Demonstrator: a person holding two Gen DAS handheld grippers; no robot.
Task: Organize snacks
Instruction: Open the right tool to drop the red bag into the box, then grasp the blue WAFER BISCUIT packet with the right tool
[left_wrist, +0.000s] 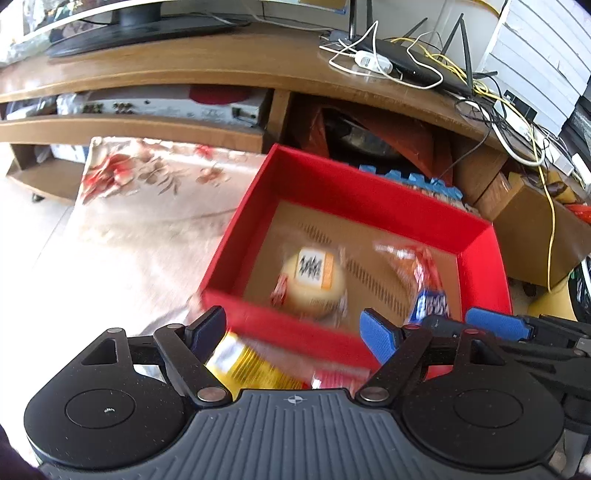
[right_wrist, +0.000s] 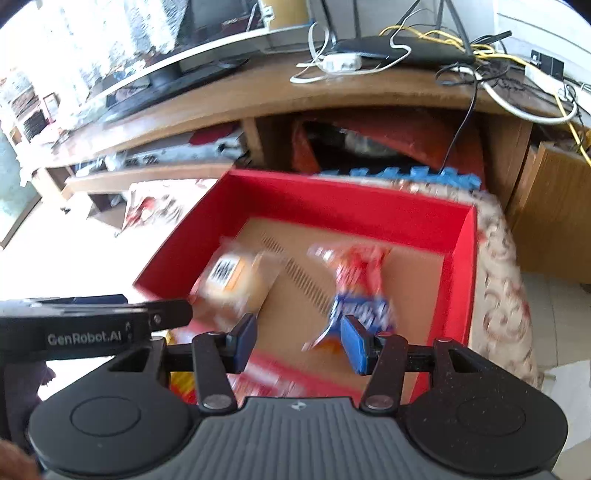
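A red box (left_wrist: 354, 192) (right_wrist: 461, 240) with a brown floor holds a round wrapped bun (left_wrist: 314, 280) (right_wrist: 232, 280) and a red-and-blue snack bag (left_wrist: 424, 284) (right_wrist: 354, 288). My left gripper (left_wrist: 295, 336) is open at the box's near wall, with a yellow-and-red snack packet (left_wrist: 251, 365) lying between its fingers. My right gripper (right_wrist: 299, 343) is open over the box's near part, its right pad (right_wrist: 354, 343) beside the blue end of the snack bag. The right gripper's blue pad (left_wrist: 495, 325) shows at the right of the left wrist view. Both views are blurred.
The box sits on a floral cloth (left_wrist: 155, 206) (right_wrist: 506, 295). Behind it stands a wooden TV cabinet (left_wrist: 221, 62) with a router and tangled cables (left_wrist: 424, 62) on top. A cardboard box (left_wrist: 535, 236) is at the right.
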